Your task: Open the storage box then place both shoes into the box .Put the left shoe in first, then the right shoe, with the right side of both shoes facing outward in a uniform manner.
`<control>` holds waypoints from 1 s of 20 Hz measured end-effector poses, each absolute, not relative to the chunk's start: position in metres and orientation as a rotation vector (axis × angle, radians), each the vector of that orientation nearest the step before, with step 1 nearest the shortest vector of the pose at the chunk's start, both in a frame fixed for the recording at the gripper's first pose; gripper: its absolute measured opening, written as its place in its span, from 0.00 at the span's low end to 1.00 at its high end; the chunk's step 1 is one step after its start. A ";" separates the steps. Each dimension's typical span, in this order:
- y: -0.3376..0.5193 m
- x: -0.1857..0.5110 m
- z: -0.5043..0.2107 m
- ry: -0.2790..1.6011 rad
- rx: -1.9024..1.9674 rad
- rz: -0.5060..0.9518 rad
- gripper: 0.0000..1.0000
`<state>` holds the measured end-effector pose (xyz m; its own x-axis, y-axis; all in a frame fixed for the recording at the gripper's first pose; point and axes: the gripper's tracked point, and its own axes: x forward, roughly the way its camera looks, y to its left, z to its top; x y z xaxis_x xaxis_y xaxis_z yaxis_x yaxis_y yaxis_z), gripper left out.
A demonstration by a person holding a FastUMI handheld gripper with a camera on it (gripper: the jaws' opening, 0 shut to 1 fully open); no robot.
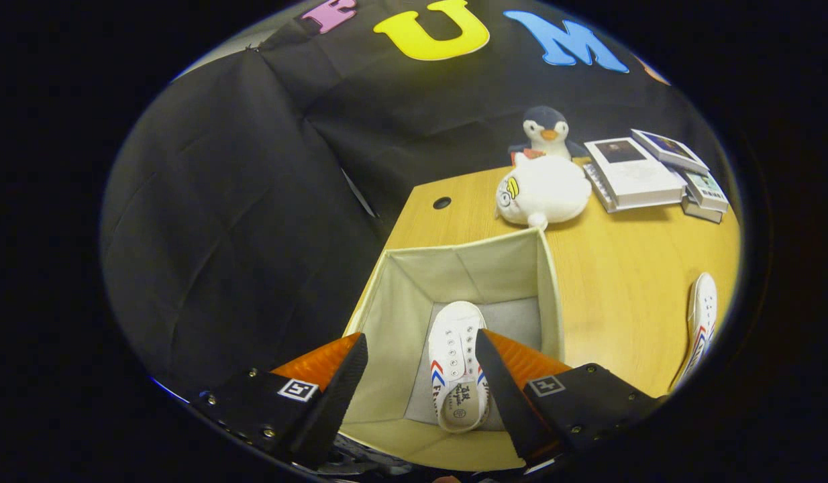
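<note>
Right now I have the gripper (421, 376) hanging above the open storage box (387, 315), looking almost straight down into it. Its fingers stand spread apart with nothing between them that they press on; the gap simply frames the inside of the box.

One white shoe (457, 365) lies on the grey floor of the box, sole down, toe pointing away from me and heel nearest the fingers. It sits toward the right-hand wall, just beside the right finger as I see it, and red and blue stripes show along its side.

Well apart from it, the second white shoe (701, 322) lies out on the wooden table (622, 268), to the right of the box, tipped on its side with the same red and blue stripes visible.

Beyond the box, touching or just behind its far rim, rests a round white plush toy (545, 191), and behind that stands a penguin plush (547, 133). To their right a stack of books (655, 176) lies on the table. A small dark hole (441, 202) shows in the tabletop near the far left corner.
</note>
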<state>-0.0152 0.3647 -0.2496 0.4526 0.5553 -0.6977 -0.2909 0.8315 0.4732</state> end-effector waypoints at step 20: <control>0.137 -0.001 -0.231 0.811 0.112 0.339 0.98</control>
<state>-0.0007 0.1375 -0.2313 0.6382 0.3387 -0.6914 -0.2532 0.9404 0.2269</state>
